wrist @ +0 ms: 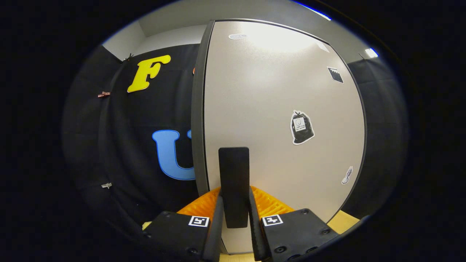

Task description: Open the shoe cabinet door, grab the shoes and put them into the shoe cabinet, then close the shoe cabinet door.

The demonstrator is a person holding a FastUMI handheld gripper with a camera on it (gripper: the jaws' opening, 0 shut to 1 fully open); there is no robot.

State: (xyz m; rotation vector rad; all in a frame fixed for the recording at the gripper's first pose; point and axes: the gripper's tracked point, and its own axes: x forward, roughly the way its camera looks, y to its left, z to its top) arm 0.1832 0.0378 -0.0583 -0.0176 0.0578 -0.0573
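Observation:
The shoe cabinet door (276,109) is a pale panel with a dark edge, standing right in front of me with a few stickers on it. A flat black handle (234,182) sticks out from its lower part. My gripper (235,214) is pressed up to the door with both fingers closed on the sides of that handle. The door's dark left edge (198,109) is turned toward me; I cannot tell how far the door stands from the cabinet body.
Black booth cloth hangs to the left of the door and to its right. A light wooden surface (346,220) lies below the door's lower right corner. A pale ceiling shows above.

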